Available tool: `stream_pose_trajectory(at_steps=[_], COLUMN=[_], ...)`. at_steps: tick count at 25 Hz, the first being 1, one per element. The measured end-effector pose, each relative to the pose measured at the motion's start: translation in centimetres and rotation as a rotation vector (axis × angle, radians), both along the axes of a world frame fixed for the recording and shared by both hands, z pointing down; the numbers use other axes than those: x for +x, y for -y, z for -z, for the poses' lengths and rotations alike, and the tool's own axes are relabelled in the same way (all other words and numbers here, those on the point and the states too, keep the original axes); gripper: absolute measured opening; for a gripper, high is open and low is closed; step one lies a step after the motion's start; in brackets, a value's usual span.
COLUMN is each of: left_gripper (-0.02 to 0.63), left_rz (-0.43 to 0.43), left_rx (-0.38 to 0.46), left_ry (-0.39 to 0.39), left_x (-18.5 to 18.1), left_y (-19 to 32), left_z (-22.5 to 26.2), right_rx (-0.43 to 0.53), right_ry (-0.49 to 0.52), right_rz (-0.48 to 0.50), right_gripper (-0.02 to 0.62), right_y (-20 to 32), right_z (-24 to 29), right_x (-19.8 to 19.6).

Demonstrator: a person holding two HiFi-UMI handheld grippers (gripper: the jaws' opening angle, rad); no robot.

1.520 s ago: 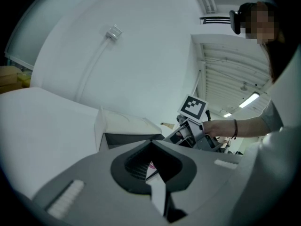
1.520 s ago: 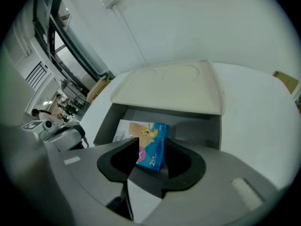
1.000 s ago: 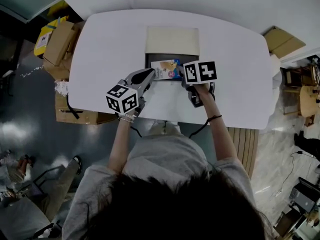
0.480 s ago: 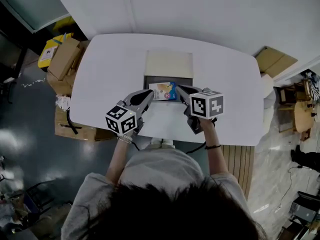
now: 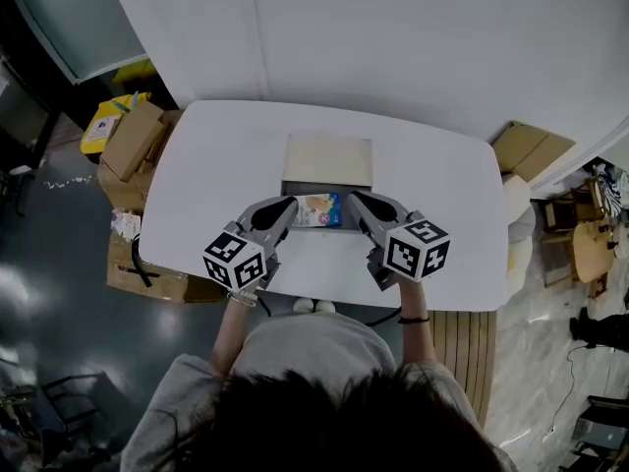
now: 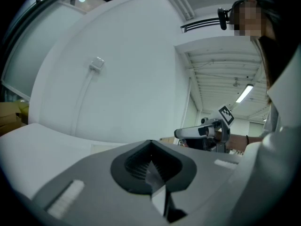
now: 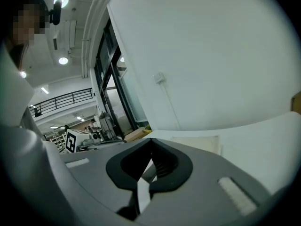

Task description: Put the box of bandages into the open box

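The box of bandages (image 5: 319, 209), pale with blue print, lies inside the dark tray of the open box (image 5: 291, 190), whose beige lid (image 5: 328, 160) lies flat behind it. My left gripper (image 5: 293, 203) hovers at the tray's left edge and my right gripper (image 5: 354, 197) at its right edge, both tilted up and away from the bandage box. In the left gripper view my left gripper (image 6: 150, 143) is shut on nothing. In the right gripper view my right gripper (image 7: 151, 142) is shut and empty too.
The open box sits mid-way along the white table (image 5: 442, 195), which backs onto a white wall. Cardboard boxes (image 5: 133, 146) are stacked on the floor at the left, another carton (image 5: 526, 150) lies at the right, and a wooden bench (image 5: 472, 347) stands beside me.
The right gripper has drawn back from over the tray to its right edge and its jaws have come together. Both grippers have tilted upward; the bandage box stays in the tray.
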State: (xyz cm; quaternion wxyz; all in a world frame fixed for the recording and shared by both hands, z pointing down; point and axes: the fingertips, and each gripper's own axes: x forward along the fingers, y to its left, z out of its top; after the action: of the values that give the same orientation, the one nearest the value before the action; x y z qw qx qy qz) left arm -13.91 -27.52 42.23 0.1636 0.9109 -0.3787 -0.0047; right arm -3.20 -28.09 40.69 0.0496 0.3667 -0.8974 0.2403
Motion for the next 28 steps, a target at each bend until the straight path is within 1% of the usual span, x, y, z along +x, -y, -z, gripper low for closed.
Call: stream_pose_trajectory(at_steps=[3,7,10,16,28], left_gripper=[-0.006,-0.006,-0.006,-0.006,-0.006], left_rz=[0.021,0.057,0.078,0.102,0.11], left_rx=[0.028,0.058,0.09,0.132,0.137], left_ry=[0.023,0.011,0.01,0.011,0.003], left_x=[-0.4,-1.0,-1.2,-1.6,-1.9], left_y=[-0.2,-0.3,-0.4,-0.2,-0.4], left_z=[0.6,1.6,2.6,4.0,4.1], right_rx=[0.072,0.16,0.199,0.232,0.258], right_ry=[0.022,0.078,0.093,0.089,0.071], right_rz=[-0.025,-0.062,-0.094,-0.135,-0.146], right_gripper=[0.014,0.014,0.014,0.014,0.014], right_y=[-0.2,-0.6,-0.9,-0.9,-1.3], right_z=[1.4,3.1,3.8,4.7,4.4], right_x=[0.7,1.8,2.7,3.7,3.9])
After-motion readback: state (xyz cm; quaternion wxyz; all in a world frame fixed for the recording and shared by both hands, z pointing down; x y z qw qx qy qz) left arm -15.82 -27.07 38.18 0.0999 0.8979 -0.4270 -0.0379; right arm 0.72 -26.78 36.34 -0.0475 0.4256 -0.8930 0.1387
